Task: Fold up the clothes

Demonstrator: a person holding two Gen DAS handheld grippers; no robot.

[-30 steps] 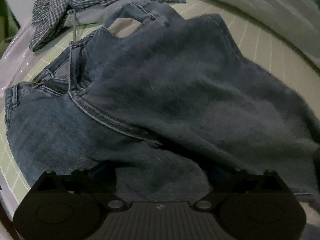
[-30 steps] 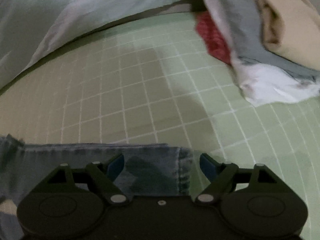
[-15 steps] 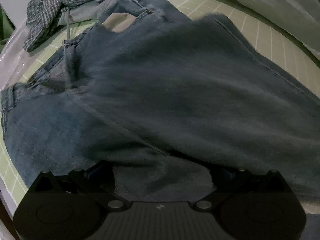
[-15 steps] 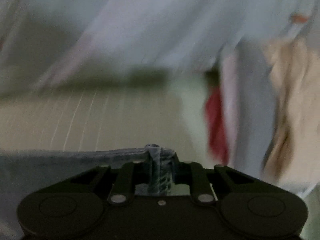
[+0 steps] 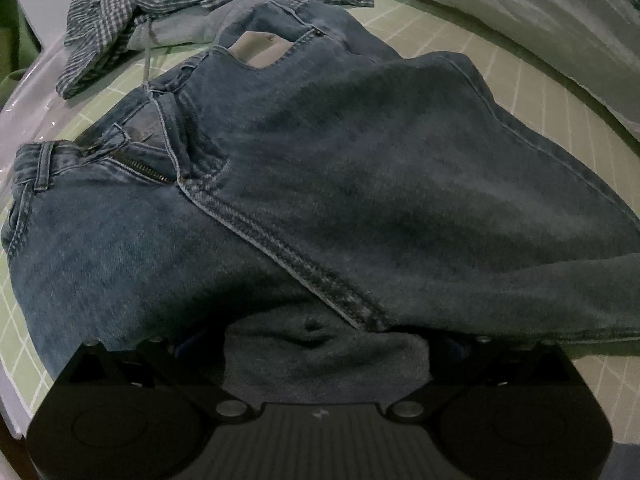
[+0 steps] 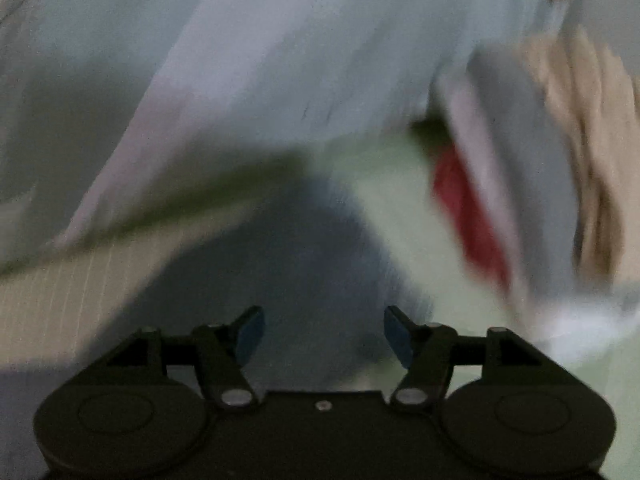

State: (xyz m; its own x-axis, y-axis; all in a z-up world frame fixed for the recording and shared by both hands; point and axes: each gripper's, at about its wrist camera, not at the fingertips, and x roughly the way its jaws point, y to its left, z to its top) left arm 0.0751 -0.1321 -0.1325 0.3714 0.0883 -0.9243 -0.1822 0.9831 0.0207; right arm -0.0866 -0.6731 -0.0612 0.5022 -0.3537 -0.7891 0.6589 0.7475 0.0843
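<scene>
So we're mid-fold: jeans (image 5: 320,184) lie on the green grid mat (image 5: 520,80), one leg doubled over. Right gripper (image 6: 324,334) has just opened and is empty; left gripper (image 5: 326,364) straddles denim, grip unclear. More folds left.

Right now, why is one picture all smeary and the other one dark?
Right wrist view: motion blur smears the clothes pile, though the right gripper stays sharp. Left wrist view: sharp, but shadow darkens the jeans; the fisheye bends the green mat lines.
</scene>
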